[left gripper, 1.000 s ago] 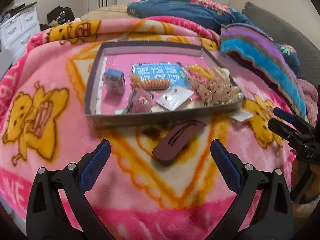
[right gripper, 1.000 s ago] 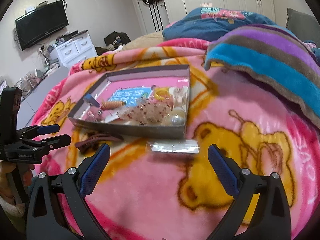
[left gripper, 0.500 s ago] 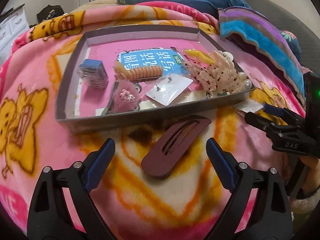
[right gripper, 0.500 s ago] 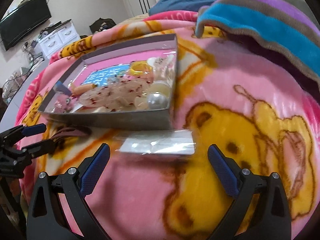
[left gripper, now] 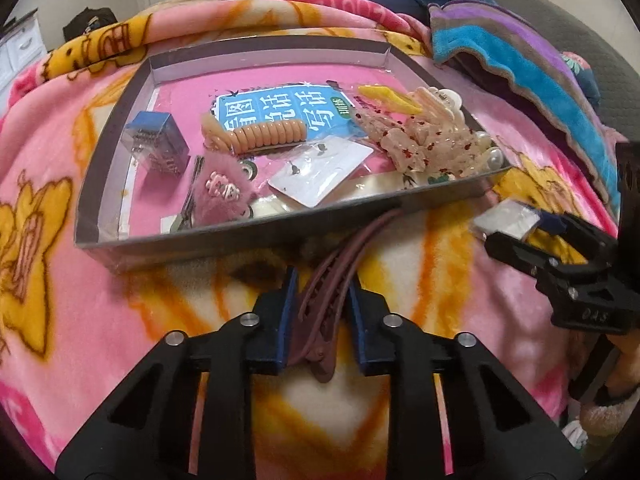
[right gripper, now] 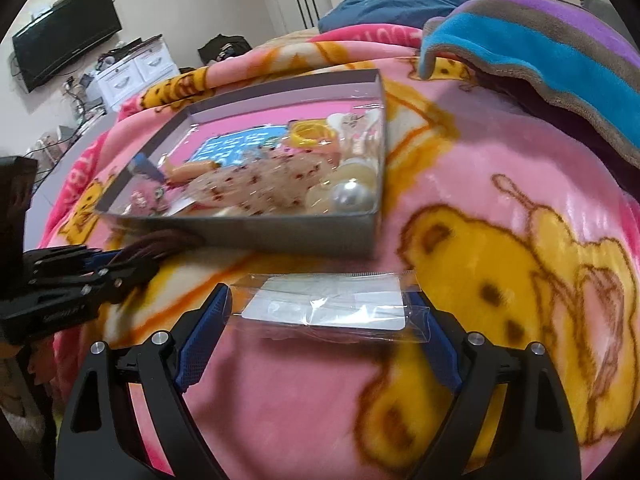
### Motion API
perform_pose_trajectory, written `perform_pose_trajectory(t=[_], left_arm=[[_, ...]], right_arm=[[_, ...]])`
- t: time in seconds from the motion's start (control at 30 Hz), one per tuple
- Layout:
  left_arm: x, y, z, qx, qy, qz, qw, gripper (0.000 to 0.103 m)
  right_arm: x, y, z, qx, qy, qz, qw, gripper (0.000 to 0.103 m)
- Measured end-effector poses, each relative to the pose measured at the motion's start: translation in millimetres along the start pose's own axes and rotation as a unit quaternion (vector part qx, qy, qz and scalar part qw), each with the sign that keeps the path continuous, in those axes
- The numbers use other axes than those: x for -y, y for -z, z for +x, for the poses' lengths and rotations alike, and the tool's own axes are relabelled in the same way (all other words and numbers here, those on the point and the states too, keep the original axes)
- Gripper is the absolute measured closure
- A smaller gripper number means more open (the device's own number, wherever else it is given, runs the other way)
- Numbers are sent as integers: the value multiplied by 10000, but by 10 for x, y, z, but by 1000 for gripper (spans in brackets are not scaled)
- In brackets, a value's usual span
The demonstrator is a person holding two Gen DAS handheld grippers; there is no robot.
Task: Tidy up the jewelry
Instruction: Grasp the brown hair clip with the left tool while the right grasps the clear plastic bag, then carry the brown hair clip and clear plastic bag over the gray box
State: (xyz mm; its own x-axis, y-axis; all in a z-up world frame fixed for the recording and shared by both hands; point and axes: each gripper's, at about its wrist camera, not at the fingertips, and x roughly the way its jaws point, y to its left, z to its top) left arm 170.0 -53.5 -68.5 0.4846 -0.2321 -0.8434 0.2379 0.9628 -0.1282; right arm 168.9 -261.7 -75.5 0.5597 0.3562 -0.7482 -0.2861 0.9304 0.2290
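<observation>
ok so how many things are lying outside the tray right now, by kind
hair clips: 1, the maroon hair clip, gripped in the left claw
clear packets: 1, the clear packet, lying between the fingers of the open right claw
total: 2 outside the tray

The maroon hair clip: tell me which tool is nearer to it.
Left. The left tool is shut on the maroon hair clip, just in front of the tray. The right tool is off to its right, straddling the clear packet.
</observation>
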Motion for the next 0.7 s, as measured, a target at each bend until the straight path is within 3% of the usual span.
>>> perform_pose_trajectory(t=[0.17, 0.47, 0.7], left_arm=[[-45, 111, -129, 78, 124, -109, 9998, 96], [-150, 262, -572, 404, 298, -295, 9983, 96], [-335, 276, -935, 729, 104, -475, 9962, 96]], right_arm=[[-108, 113, -173, -49, -168, -127, 9998, 16], [-336, 132, -495, 144, -409, -335, 9985, 16], [-571, -28, -695, 432, -627, -579, 9954, 16]])
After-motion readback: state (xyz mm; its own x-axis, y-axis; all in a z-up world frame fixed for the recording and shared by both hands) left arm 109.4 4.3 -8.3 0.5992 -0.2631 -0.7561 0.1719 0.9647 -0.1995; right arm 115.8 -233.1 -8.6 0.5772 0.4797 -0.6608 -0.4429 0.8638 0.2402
